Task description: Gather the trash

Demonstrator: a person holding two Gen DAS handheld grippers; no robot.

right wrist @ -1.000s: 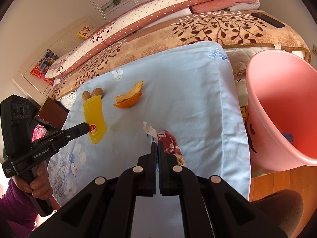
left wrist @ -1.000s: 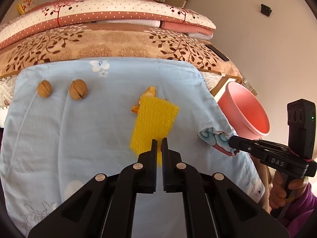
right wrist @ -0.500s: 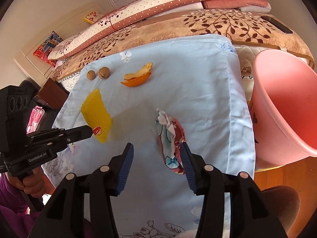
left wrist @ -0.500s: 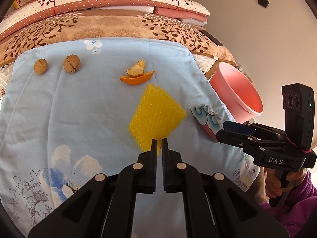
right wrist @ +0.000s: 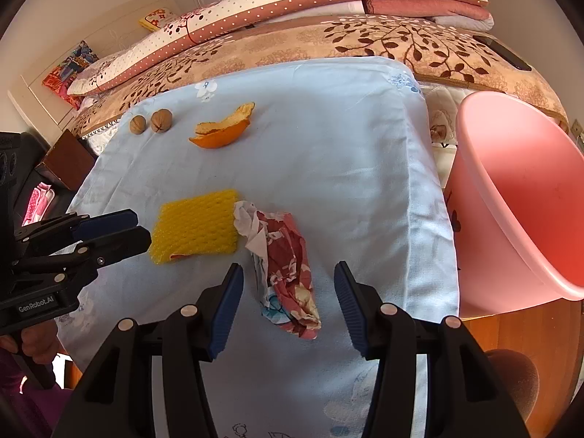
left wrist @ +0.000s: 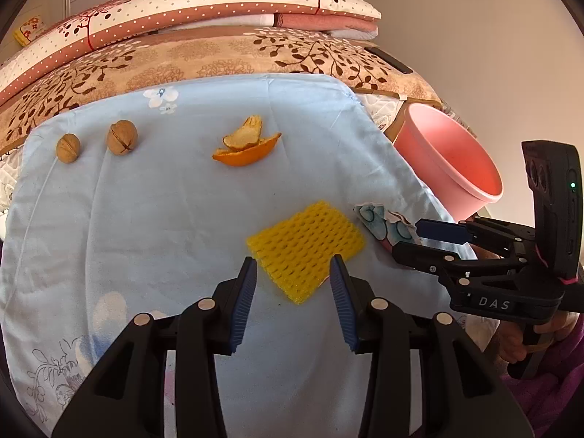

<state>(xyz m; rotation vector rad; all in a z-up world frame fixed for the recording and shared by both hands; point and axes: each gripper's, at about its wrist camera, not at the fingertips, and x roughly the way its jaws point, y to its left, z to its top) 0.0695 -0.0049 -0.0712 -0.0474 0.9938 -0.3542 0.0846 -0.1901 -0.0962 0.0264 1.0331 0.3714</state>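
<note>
A yellow foam net (left wrist: 306, 241) lies flat on the light blue cloth (left wrist: 164, 219). My left gripper (left wrist: 293, 266) hovers at its near edge; its jaws are opening, and the net's near corner lies between them untouched. A crumpled flowered wrapper (right wrist: 288, 255) lies beside the net (right wrist: 197, 226). Around the wrapper's near end is my right gripper (right wrist: 289, 273), jaws still opening and pads clear of it. An orange peel (left wrist: 244, 148) and two walnuts (left wrist: 122, 137) lie farther back.
A pink bin (right wrist: 518, 197) stands off the cloth's right edge, mouth tilted toward me. Folded quilts and a flowered blanket (left wrist: 219, 54) rise behind the cloth. A person's hand (left wrist: 511, 343) holds the right gripper's handle.
The left gripper held the yellow net upright and has let go; the net now lies flat. The right gripper, earlier shut on the wrapper, opened and dropped it on the cloth.
</note>
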